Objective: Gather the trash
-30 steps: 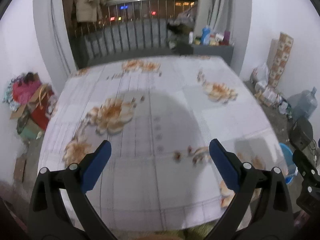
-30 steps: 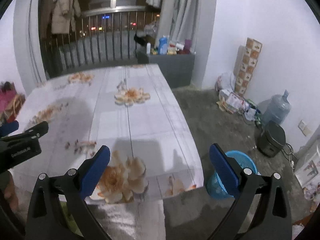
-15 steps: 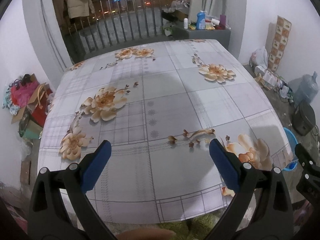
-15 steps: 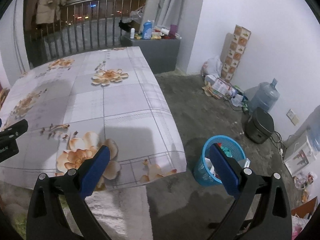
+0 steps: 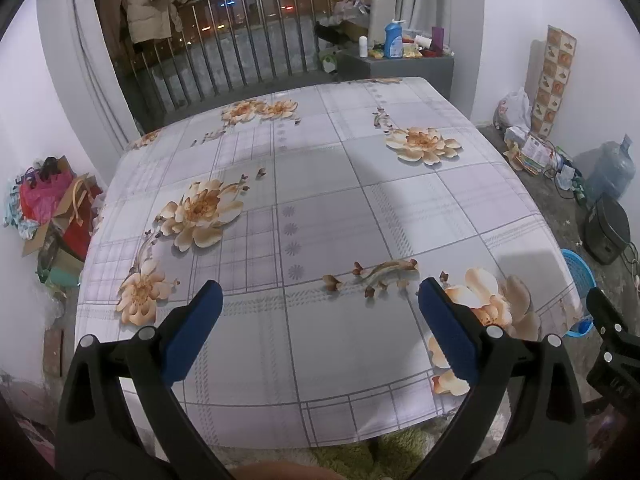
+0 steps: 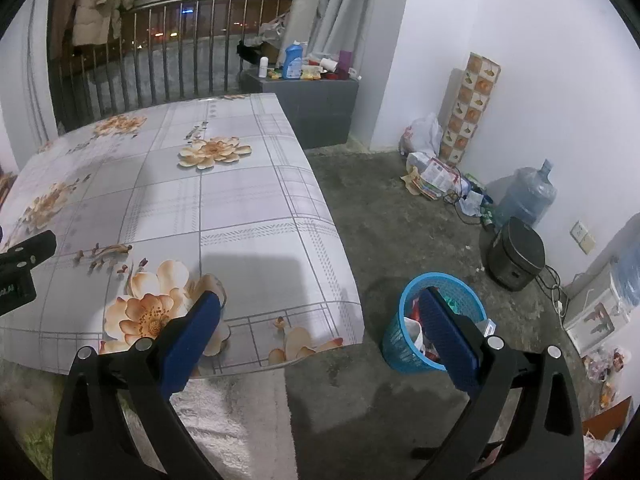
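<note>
Grippers: left gripper (image 5: 318,320) and right gripper (image 6: 322,320) both hang with their blue pads spread wide and nothing between them; neither carries any trash.
Left gripper's place: raised above the near edge of the table (image 5: 360,208), looking down its length toward the balcony railing (image 5: 248,52).
Right gripper's place: off the table's right-hand near corner, over the bare concrete floor (image 6: 400,224), with its right pad lined up in front of the blue basket (image 6: 400,350).
Just changed: over the last second both grippers have pulled up and back from the table; a second ago the left one sat low over the cloth and showed only part of it, and now the whole flowered tablecloth (image 5: 424,144) is in its view.
Right view, earlier against now: the basket was half hidden behind the pad a second ago; now its rim and the wrappers inside (image 6: 416,330) show plainly.
Trash, where it is: in the blue basket on the floor, just beside the table's corner; I see no loose litter on the tablecloth.
Meaning for the task: with the tabletop bare and both tools empty, I judge the table's share of the collecting is done or nearly so.
Still lying about: papers and bags (image 6: 430,172) by the far wall, near the water jug (image 6: 528,196); whether they count as trash I cannot tell.
</note>
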The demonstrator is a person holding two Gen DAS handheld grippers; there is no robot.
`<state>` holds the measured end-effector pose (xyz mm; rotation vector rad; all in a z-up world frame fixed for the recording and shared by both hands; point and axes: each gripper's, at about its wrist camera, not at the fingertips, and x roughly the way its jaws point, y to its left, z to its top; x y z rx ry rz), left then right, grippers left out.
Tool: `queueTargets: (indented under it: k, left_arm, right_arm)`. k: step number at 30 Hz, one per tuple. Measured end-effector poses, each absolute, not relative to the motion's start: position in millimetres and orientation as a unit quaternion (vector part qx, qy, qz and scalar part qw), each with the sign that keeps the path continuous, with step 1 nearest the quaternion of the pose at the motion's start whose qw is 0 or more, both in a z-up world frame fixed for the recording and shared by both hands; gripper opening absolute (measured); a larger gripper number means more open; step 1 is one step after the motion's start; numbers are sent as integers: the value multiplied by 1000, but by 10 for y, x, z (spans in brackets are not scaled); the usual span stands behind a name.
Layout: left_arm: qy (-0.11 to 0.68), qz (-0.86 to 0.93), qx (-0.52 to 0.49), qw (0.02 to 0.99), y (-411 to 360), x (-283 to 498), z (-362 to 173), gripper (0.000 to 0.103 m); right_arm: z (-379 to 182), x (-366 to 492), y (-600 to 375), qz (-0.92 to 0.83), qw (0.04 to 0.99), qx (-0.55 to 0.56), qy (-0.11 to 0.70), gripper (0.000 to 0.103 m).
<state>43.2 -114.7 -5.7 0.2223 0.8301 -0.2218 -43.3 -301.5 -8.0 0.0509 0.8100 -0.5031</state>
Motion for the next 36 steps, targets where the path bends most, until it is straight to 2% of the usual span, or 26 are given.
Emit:
queueTargets:
  k: [36]
  left_arm:
    - [400, -109, 108, 904, -1162, 436, -32, 94]
  right_arm:
    - [-73, -436, -3019, -241, 890, 14, 387, 97]
